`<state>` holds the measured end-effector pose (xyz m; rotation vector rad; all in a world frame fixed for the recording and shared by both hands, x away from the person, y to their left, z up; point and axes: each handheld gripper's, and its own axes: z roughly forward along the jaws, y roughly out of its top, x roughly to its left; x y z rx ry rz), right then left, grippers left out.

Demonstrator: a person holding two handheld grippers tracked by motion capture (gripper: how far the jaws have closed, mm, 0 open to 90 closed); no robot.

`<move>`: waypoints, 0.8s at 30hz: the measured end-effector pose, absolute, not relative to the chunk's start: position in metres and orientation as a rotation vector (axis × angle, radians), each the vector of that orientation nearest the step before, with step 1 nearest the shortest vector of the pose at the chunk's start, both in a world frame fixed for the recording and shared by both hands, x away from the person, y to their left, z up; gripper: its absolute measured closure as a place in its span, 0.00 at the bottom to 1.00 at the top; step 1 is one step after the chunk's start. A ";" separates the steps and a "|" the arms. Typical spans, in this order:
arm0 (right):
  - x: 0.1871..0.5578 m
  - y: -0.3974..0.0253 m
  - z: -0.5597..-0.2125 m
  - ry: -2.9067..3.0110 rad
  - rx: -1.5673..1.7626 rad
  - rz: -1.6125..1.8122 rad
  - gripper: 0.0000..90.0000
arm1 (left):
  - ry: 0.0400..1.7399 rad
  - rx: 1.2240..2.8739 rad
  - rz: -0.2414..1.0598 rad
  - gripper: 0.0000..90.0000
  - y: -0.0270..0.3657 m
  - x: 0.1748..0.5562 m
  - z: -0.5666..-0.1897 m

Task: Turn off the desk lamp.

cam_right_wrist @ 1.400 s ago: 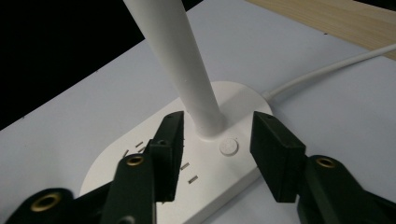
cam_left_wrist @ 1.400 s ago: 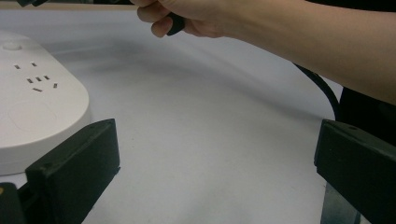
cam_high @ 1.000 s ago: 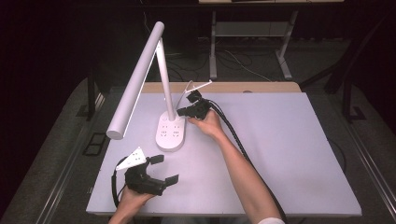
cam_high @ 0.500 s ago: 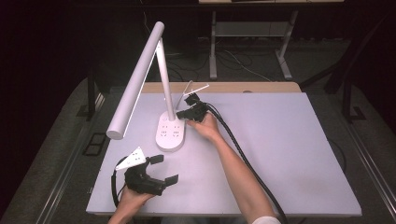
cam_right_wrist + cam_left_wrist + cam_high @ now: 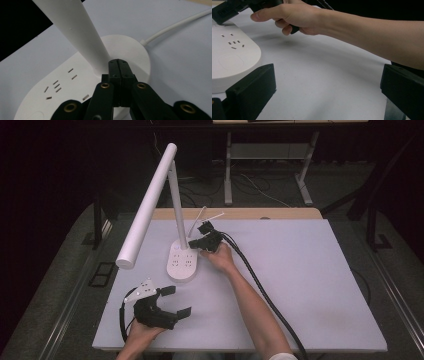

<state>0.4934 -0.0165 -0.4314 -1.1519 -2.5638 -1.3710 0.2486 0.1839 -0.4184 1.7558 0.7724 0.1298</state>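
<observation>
Your right gripper (image 5: pixel 117 65), jaws pressed together, touches the white plastic desk lamp (image 5: pixel 182 261) at its base. Your left gripper (image 5: pixel 175 301), jaws spread wide, has it at eleven o'clock.

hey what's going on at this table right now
A person holds a black two-jaw gripper in each hand. The right gripper, jaws shut, has its tip at the foot of the stem of a white desk lamp with sockets in its oval base. The left gripper rests open on the white table, holding nothing.
</observation>
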 end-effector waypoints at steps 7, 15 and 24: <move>0.494 -0.017 -0.429 -2.564 -1.168 -1.360 1.00 | 0.773 1.757 0.128 0.00 0.184 0.249 -0.418; 0.495 -0.019 -0.430 -2.549 -1.169 -1.362 1.00 | 0.771 1.760 0.129 0.00 0.184 0.249 -0.418; 0.491 -0.016 -0.430 -2.616 -1.164 -1.349 1.00 | 0.771 1.758 0.131 0.00 0.184 0.248 -0.418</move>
